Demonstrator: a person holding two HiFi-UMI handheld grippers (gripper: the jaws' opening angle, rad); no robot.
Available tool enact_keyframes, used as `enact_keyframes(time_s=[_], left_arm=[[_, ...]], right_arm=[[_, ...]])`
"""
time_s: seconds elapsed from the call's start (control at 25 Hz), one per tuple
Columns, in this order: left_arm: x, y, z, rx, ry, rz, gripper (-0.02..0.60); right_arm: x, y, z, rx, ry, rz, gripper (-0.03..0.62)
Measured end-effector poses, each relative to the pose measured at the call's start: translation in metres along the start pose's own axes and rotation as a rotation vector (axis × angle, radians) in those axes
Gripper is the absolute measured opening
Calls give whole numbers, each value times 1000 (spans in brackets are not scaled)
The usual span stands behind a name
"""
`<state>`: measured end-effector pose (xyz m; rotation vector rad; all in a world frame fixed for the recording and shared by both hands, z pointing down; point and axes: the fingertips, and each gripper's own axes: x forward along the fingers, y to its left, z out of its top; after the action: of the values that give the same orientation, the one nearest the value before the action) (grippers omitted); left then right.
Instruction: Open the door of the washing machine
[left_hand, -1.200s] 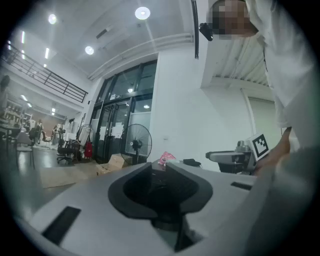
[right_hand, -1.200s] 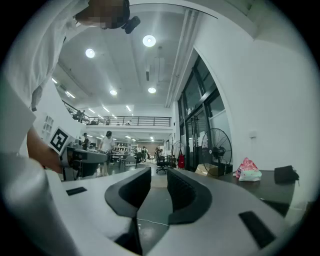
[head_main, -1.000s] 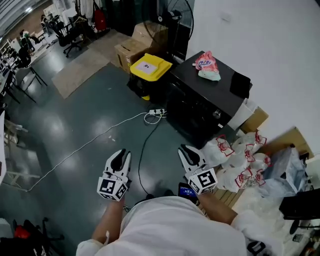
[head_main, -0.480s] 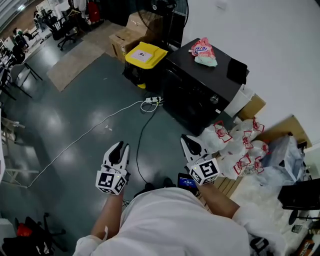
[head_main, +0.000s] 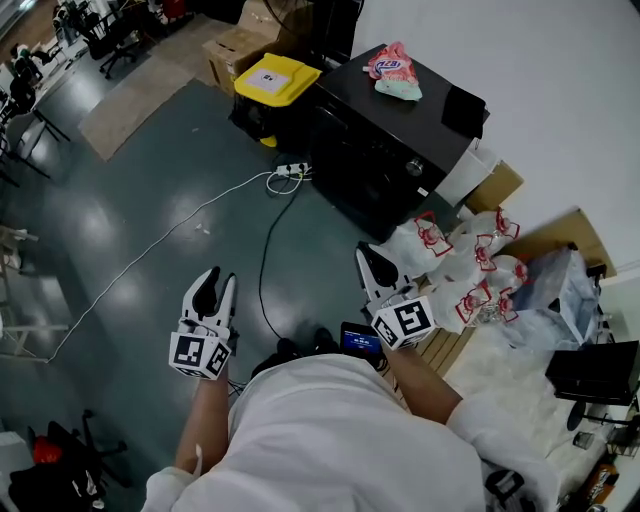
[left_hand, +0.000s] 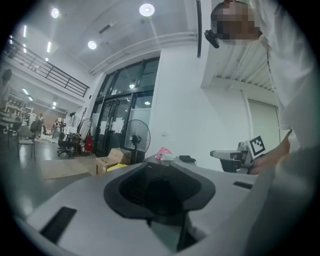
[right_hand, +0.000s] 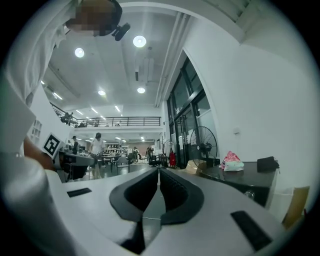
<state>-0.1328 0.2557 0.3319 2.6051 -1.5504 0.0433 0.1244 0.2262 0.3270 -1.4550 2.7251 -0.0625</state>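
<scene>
The black washing machine (head_main: 385, 150) stands against the white wall, its dark front facing the floor cables. A pink bag (head_main: 392, 68) and a black item (head_main: 463, 110) lie on its top. Both grippers hang in the air well short of it and touch nothing. My left gripper (head_main: 214, 284) is over the bare floor; its jaws have just been opening and stand slightly apart, with nothing between them. My right gripper (head_main: 371, 258) has its pads together, and beyond it the right gripper view shows the machine (right_hand: 250, 182). The left gripper (left_hand: 160, 186) points level toward the machine (left_hand: 175, 161).
A yellow-lidded bin (head_main: 266, 80) and cardboard boxes (head_main: 228, 45) stand left of the machine. A power strip with white and black cables (head_main: 288, 172) lies on the floor before it. White bags with red print (head_main: 462, 262) pile at the right. A standing fan (left_hand: 136, 138) is behind.
Both grippers have slid lower in the head view, the left one also leftward. The machine and bin now sit higher in that view.
</scene>
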Motion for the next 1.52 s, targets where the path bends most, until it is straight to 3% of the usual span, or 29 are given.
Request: enact_keyframes(time_s=[0.24,0.88,1.32,1.52], left_arm=[[8,-10,11,-8,-41,-1,137],[38,-20,17,-15,-42,23,141],[36,-6,-11,-55,30,73,140],[68,22,-27,-77,41,50,140]], right_arm=[[1,-9,3,24,-29,10,38],[2,-52,-5,21,-57,33,38],[22,-49,-33,79,-34,73,38],[53,-65,-48,72,10,56,38]])
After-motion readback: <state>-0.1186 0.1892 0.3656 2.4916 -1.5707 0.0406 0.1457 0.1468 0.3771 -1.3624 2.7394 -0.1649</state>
